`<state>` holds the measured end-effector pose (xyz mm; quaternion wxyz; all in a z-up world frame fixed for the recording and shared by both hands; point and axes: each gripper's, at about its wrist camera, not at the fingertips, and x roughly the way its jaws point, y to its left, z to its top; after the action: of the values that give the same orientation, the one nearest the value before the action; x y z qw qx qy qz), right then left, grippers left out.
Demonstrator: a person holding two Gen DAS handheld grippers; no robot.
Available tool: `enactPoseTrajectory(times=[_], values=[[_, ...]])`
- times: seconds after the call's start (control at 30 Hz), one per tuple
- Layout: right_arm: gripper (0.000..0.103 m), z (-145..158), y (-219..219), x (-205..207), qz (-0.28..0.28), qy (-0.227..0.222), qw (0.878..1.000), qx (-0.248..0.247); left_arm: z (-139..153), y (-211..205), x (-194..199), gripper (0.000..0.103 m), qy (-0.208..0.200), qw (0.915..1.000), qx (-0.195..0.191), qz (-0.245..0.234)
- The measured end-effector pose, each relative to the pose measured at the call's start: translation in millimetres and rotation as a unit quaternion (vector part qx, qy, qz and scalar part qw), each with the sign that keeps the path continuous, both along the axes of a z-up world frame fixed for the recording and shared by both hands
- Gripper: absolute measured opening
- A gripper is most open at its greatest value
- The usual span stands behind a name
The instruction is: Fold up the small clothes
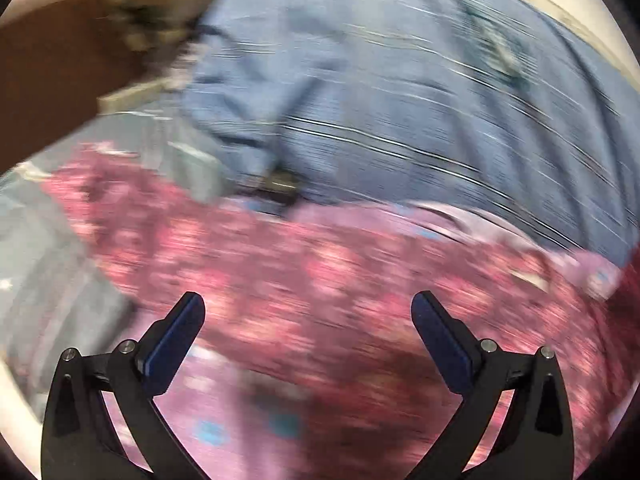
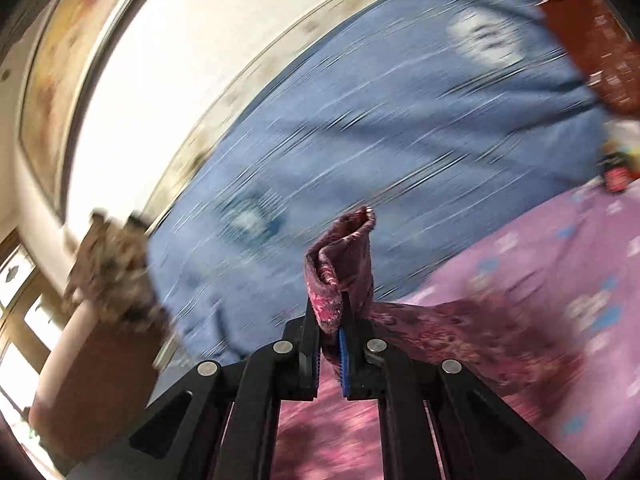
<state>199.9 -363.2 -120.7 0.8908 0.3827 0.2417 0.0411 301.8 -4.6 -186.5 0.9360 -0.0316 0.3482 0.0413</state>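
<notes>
Below the left wrist camera, the left gripper (image 1: 308, 312) hangs with its jaws spread wide apart and nothing between them. Under it lies a dark pink, flower-patterned small garment (image 1: 320, 292), spread across the lower half of the view and heavily blurred. It rests on a lilac bed sheet with blue motifs (image 1: 208, 428), which shows between the black arms of the gripper and along the garment's far edge. Beyond that lies a blue striped blanket (image 1: 380, 100) filling the upper middle. At the upper left a brown blurred shape crosses the frame — too smeared to identify.

Ahead of the right wrist camera, the right gripper (image 2: 330, 320) has its jaws closed together on a fold of the dark pink patterned garment (image 2: 344, 264). The pinched cloth stands up above the fingertips in a rolled loop, and the rest of the garment trails down to the right onto the lilac bed sheet (image 2: 560, 264). The blue striped blanket (image 2: 400, 140) lies behind, reaching a pale wall (image 2: 180, 60) at the upper left. A dark red cloth (image 2: 600, 52) sits at the top right edge — its kind cannot be told.
</notes>
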Motion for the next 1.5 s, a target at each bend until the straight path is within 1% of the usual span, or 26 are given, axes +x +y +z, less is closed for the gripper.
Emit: enactPoseTrajectory(times=[0.07, 0.13, 0.2, 0.3, 0.33, 0.4, 0.43, 0.47, 0.53, 0.6, 0.67, 0.7, 0.77, 0.83, 0.87, 0.93, 0.97, 1.0, 1.03, 1.1, 1.17, 1.23, 1.27, 1.33, 1.37, 1.5], values=[[0.006, -12, 42, 17, 0.03, 0.006, 1.0, 0.001, 0, 29, 6, 0.103, 0.009, 0.9994, -0.008, 0.032], [0.006, -32, 81, 32, 0.051, 0.022, 0.998, 0.015, -1, 55, 10, 0.103, 0.016, 0.9976, -0.021, 0.064], [0.006, -57, 118, 46, 0.075, 0.047, 0.996, 0.032, -2, 76, 11, 0.103, 0.018, 0.9954, -0.036, 0.087], [0.009, -96, 172, 60, 0.102, 0.086, 0.991, 0.024, 0, 95, 11, 0.103, 0.019, 0.993, -0.044, 0.107], [0.014, -109, 186, 62, 0.113, 0.102, 0.988, 0.029, 0, 99, 11, 0.103, 0.018, 0.9927, -0.044, 0.111], [0.03, -135, 210, 70, 0.141, 0.145, 0.979, 0.031, 0, 104, 13, 0.103, 0.015, 0.9926, -0.042, 0.113], [0.046, -144, 217, 72, 0.155, 0.155, 0.975, 0.034, 1, 105, 11, 0.103, 0.014, 0.9929, -0.041, 0.111], [0.054, -149, 220, 72, 0.166, 0.159, 0.972, 0.04, 2, 104, 11, 0.103, 0.013, 0.9935, -0.04, 0.106], [0.054, -144, 216, 64, 0.178, 0.143, 0.973, 0.042, 4, 100, 10, 0.103, 0.012, 0.9949, -0.032, 0.095], [0.054, -130, 203, 52, 0.184, 0.105, 0.977, 0.029, 4, 99, 12, 0.103, 0.012, 0.9954, -0.029, 0.091], [0.054, -114, 186, 40, 0.179, 0.071, 0.981, 0.006, 3, 99, 12, 0.103, 0.016, 0.9951, -0.036, 0.09], [0.054, -107, 178, 37, 0.165, 0.064, 0.984, -0.017, 3, 98, 12, 0.103, 0.017, 0.9951, -0.04, 0.089], [0.053, -105, 157, 30, 0.136, 0.075, 0.987, -0.051, 2, 93, 12, 0.103, 0.018, 0.9956, -0.045, 0.08], [0.05, -118, 135, 26, 0.12, 0.102, 0.986, -0.054, 0, 79, 12, 0.103, 0.023, 0.9972, -0.048, 0.054], [0.048, -129, 127, 25, 0.113, 0.125, 0.984, -0.055, -3, 72, 13, 0.103, 0.031, 0.9975, -0.051, 0.038], [0.046, -160, 120, 28, 0.114, 0.189, 0.973, -0.069, -13, 53, 16, 0.103, 0.056, 0.9967, -0.058, 0.012], [0.041, -178, 119, 29, 0.116, 0.225, 0.964, -0.079, -19, 43, 18, 0.103, 0.068, 0.9964, -0.05, 0.0], [0.036, -186, 117, 27, 0.119, 0.227, 0.963, -0.082, -26, 29, 21, 0.103, 0.085, 0.9957, -0.033, -0.018], [0.031, -184, 114, 20, 0.118, 0.205, 0.968, -0.087, -33, 16, 24, 0.103, 0.104, 0.9938, -0.013, -0.035], [0.033, -179, 108, 13, 0.133, 0.199, 0.968, -0.081, -39, 4, 28, 0.103, 0.116, 0.9922, 0.006, -0.045], [0.046, -174, 96, 0, 0.132, 0.166, 0.975, -0.063, -32, 8, 26, 0.103, 0.095, 0.9952, 0.0, -0.025], [0.054, -175, 89, -7, 0.126, 0.137, 0.981, -0.062, -23, 26, 24, 0.103, 0.068, 0.9973, -0.023, 0.019], [0.055, -179, 86, -8, 0.121, 0.138, 0.981, -0.063, -19, 37, 22, 0.103, 0.057, 0.9969, -0.032, 0.045], [0.054, -189, 84, -2, 0.122, 0.161, 0.978, -0.043, -14, 62, 18, 0.103, 0.037, 0.9934, -0.047, 0.098], [0.055, -187, 85, -1, 0.119, 0.157, 0.98, -0.043, -11, 78, 17, 0.103, 0.027, 0.9903, -0.051, 0.127], [0.055, -182, 99, 1, 0.133, 0.164, 0.975, -0.075, 1, 135, 18, 0.103, -0.006, 0.978, -0.039, 0.205]])
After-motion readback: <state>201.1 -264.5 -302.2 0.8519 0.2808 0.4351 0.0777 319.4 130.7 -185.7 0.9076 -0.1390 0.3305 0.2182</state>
